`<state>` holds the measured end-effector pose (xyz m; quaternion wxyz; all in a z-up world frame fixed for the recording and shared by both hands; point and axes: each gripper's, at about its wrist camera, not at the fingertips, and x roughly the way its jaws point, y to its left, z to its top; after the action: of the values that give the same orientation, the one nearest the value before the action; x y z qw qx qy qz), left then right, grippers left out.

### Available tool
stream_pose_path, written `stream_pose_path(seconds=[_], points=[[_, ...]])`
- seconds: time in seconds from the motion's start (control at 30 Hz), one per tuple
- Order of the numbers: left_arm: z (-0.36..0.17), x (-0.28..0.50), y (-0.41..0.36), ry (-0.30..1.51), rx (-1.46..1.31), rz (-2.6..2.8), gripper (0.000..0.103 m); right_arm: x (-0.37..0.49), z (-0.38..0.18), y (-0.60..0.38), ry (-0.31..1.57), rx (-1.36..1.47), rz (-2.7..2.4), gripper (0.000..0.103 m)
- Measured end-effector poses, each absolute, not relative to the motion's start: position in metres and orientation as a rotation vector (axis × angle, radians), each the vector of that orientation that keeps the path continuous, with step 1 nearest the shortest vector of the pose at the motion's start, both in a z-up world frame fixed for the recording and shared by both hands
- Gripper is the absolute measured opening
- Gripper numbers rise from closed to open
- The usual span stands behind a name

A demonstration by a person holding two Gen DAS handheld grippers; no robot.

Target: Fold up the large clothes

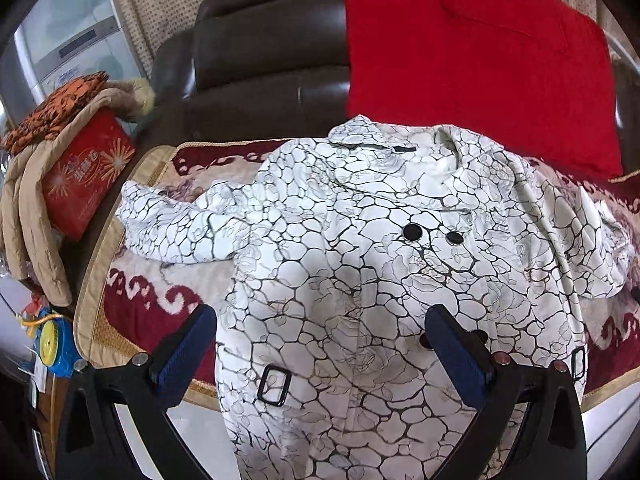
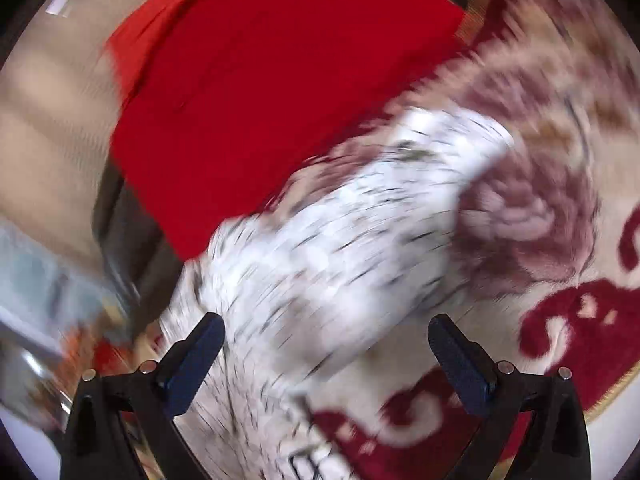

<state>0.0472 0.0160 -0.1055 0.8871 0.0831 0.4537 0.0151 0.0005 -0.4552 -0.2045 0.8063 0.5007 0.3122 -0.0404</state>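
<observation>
I'd say I'm barely started here. The coat [image 1: 360, 280] lies face up on the rug [image 1: 140, 312], front buttoned, collar towards the red cushion [image 1: 472, 60], hem hanging off the near edge. One sleeve [image 1: 172, 224] is flung out to the left, the other [image 2: 360, 220] sprawls over the rug on the right, so no fold looks made yet. My left gripper [image 1: 320, 344] hovers over the coat's waist, fingers spread wide, holding nothing. Right gripper [image 2: 326, 352] is wide apart too and empty, above that far sleeve (view's badly smeared, so I can't tell details). Still left: both sleeves in, then the body folded up.
</observation>
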Motion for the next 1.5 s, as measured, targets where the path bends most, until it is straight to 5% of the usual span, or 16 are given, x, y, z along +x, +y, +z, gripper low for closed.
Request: stream_pose_path(seconds=[0.2, 0.27, 0.33, 0.4, 0.53, 0.77, 0.93, 0.97, 1.03, 1.2, 1.37, 1.5], points=[[-0.113, 0.056, 0.007, 0.960, 0.210, 0.005, 0.103, 0.031, -0.229, -0.507, 0.630, 1.223, -0.115, 0.102], [-0.115, 0.057, 0.012, 0.961, 0.205, 0.014, 0.103, 0.043, -0.236, -0.513, 0.640, 1.269, -0.141, 0.091], [-0.114, 0.059, 0.022, 0.960, 0.191, 0.030, 0.103, 0.055, -0.236, -0.514, 0.624, 1.278, -0.142, 0.051], [-0.113, 0.059, 0.033, 0.954, 0.171, 0.048, 0.103, 0.063, -0.227, -0.506, 0.632, 1.201, -0.182, 0.033], [-0.111, 0.059, 0.069, 0.940, 0.108, 0.097, 0.103, 0.082, -0.167, -0.463, 0.564, 0.970, -0.154, 0.021], [-0.107, 0.052, 0.134, 0.906, 0.009, 0.191, 0.103, 0.116, -0.070, -0.316, 0.484, 0.698, 0.131, 0.021], [-0.108, 0.043, 0.185, 0.892, -0.058, 0.277, 0.103, 0.152, -0.074, -0.170, 0.619, 0.479, 0.298, 0.028], [-0.108, 0.040, 0.194, 0.896, -0.073, 0.290, 0.103, 0.157, -0.084, -0.142, 0.667, 0.437, 0.319, 0.033], [-0.110, 0.037, 0.208, 0.898, -0.092, 0.312, 0.103, 0.164, -0.109, -0.098, 0.762, 0.409, 0.393, 0.087], [-0.113, 0.031, 0.231, 0.893, -0.121, 0.350, 0.103, 0.143, -0.150, -0.052, 0.888, 0.367, 0.542, 0.087], [-0.121, 0.043, 0.226, 0.901, -0.168, 0.266, 0.103, 0.134, -0.146, -0.127, 0.791, 0.430, 0.370, 0.085], [-0.132, 0.050, 0.225, 0.901, -0.177, 0.239, 0.103, 0.143, -0.150, -0.173, 0.809, 0.489, 0.263, 0.072]])
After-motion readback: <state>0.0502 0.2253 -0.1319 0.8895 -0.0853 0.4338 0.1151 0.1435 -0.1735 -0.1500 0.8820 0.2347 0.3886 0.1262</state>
